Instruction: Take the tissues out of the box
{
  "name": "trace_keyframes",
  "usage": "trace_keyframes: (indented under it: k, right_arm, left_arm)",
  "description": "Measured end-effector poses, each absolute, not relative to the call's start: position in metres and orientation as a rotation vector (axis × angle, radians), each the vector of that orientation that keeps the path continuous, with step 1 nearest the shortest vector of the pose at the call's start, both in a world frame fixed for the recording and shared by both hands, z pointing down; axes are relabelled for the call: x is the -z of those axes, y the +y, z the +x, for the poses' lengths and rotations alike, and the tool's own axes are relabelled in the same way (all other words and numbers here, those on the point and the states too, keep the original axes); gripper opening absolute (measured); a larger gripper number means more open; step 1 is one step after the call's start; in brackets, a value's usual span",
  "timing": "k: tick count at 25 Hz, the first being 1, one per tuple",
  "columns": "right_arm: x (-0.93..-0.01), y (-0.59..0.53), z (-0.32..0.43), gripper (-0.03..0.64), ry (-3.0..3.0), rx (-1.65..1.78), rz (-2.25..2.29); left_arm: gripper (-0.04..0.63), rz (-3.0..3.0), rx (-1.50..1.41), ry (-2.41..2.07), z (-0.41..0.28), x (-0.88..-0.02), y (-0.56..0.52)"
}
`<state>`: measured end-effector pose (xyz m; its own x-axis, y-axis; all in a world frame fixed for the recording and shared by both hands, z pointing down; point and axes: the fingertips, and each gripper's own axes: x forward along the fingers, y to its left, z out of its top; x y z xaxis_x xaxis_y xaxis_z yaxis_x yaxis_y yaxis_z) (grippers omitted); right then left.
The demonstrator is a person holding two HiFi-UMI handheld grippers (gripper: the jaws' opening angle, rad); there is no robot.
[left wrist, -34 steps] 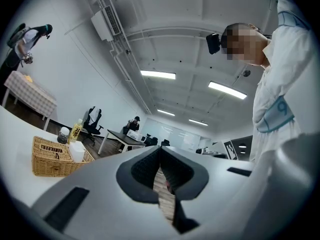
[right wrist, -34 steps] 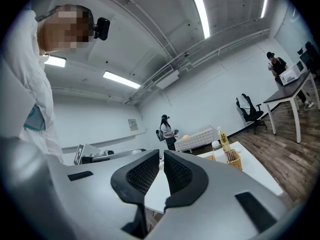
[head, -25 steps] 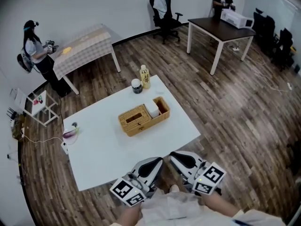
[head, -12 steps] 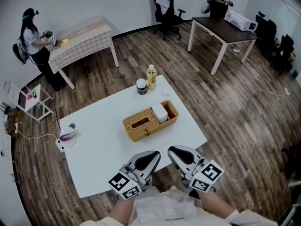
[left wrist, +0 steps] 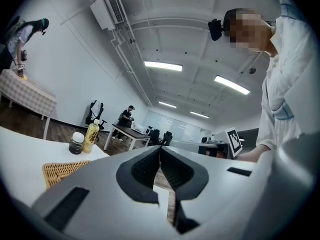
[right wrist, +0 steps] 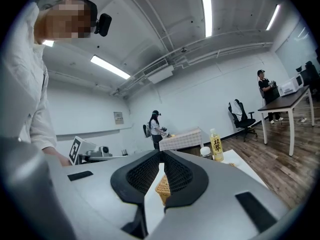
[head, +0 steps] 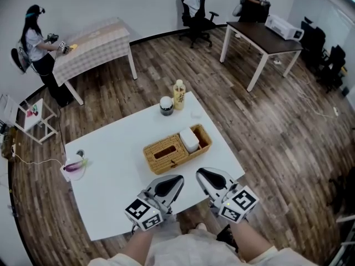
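Note:
A woven wicker tissue box lies in the middle of the white table, with a dark slot in its lid. A white pack sits in its right-end compartment. No tissue sticks out of the slot. My left gripper and right gripper hang side by side over the table's near edge, just short of the box, both shut and holding nothing. The left gripper view shows the box at lower left of its closed jaws. In the right gripper view a strip of the box peeks through below the tips.
A yellow bottle and a dark jar stand at the table's far edge, behind the box. A small white device with a purple thing sits at the left edge. A checked table, a dark desk and an office chair stand farther off.
Both grippers have moved forward from off the table's near edge toward the wicker box. Both stayed shut.

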<state>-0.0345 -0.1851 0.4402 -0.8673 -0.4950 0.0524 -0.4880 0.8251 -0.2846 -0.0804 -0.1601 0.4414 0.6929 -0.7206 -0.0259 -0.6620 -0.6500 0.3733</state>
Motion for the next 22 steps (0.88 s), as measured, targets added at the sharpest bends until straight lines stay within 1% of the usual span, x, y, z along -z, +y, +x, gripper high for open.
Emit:
trace_keyframes:
  k: [14,16,18,22]
  right_arm:
    - [-0.476,-0.213,-0.050,0.040,3.059,0.420,-0.857]
    - [-0.477,-0.217,-0.052,0.060,3.060,0.407,-0.851]
    - [-0.478,-0.222,-0.053,0.120,3.059,0.404,-0.853]
    - [-0.485,-0.234,-0.053,0.152,3.051,0.398,-0.899]
  left_arm:
    - [0.006,2.566,0.251,-1.087,-0.087,-0.460,-0.192]
    - [0.006,2.592,0.233,-1.086,-0.089,-0.461,-0.195]
    - [0.006,2.611,0.216,-1.087,-0.089,-0.463,-0.199]
    - [0.006,2.626,0.180,-1.092,-0.090,-0.470,-0.206]
